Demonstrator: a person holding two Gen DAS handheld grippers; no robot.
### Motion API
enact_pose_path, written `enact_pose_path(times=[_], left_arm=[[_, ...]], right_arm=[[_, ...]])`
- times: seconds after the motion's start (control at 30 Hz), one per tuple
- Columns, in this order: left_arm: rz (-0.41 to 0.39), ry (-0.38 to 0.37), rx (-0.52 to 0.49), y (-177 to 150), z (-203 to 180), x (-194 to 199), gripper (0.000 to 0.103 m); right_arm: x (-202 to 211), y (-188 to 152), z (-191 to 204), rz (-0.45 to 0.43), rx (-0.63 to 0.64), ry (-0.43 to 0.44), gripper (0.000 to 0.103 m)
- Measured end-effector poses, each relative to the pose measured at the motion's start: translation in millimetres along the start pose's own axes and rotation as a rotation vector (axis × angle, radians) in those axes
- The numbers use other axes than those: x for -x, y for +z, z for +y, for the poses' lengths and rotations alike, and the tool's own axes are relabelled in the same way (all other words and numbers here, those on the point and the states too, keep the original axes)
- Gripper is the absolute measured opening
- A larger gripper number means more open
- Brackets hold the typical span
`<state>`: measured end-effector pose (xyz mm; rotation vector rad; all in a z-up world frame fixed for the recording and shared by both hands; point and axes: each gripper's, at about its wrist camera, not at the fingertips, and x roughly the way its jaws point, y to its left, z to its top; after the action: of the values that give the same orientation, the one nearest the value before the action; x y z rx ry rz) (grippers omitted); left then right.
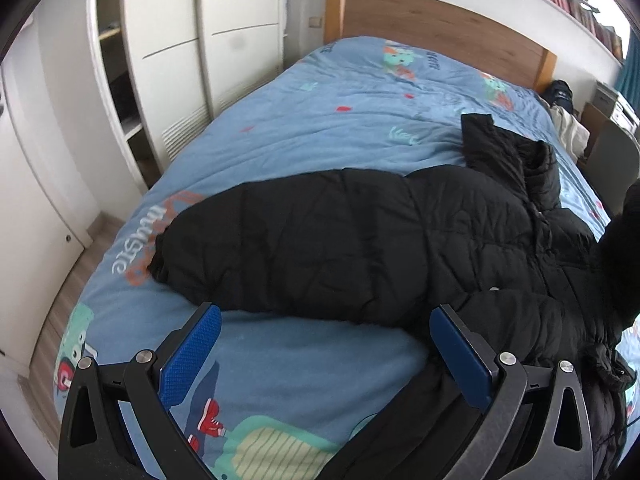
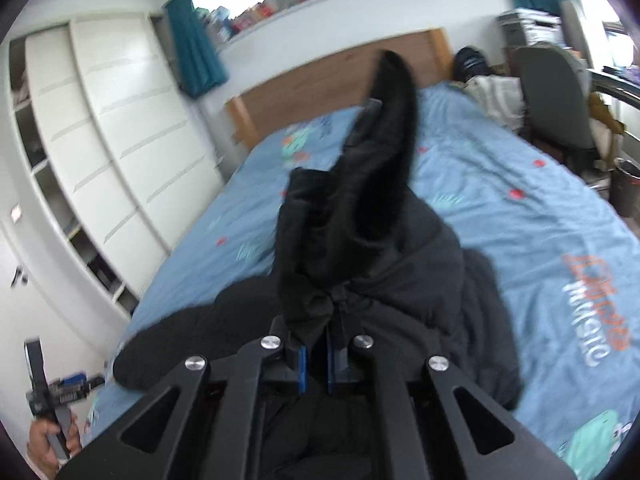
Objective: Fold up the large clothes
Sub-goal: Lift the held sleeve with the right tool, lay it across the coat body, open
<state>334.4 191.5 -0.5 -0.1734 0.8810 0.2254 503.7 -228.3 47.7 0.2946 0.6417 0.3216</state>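
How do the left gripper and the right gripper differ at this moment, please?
The left gripper stands open, its blue pads wide apart; the right gripper is shut. The left holds nothing and hangs above the bed; the right pinches a bunch of the black jacket, lifting it. Both are black with blue pads.

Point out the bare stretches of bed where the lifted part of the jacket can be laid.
Bare bedspread runs from the black jacket up to the headboard. Another free strip lies between the outstretched sleeve and the open left tool. Crowded: the far corner, with piled clothes beside the chair.
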Motion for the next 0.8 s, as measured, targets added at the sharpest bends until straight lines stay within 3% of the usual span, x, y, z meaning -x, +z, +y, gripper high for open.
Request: enact_pose_path(times=[0.23, 0.37, 0.73, 0.77, 0.8], left_arm=[[0.000, -0.008, -0.005, -7, 8, 11, 0.102], [0.000, -0.009, -0.027, -8, 5, 14, 0.102], [-0.002, -0.026, -0.051, -8, -19, 20, 0.102], [-0.002, -0.029, -0.056, -8, -23, 21, 0.102], [-0.001, -0.032, -0.061, -8, -26, 21, 0.102]], right_arm=[[-51, -68, 32, 0.194, 0.079, 0.015, 0.007], [-73, -104, 35, 0.263, 0.082, 0.000, 0.007], [-82, -122, 31, 0.309, 0.181, -0.060, 0.012], [-81, -122, 31, 0.310, 0.181, -0.052, 0.016], [-80, -122, 31, 0.313, 0.179, -0.036, 0.029]])
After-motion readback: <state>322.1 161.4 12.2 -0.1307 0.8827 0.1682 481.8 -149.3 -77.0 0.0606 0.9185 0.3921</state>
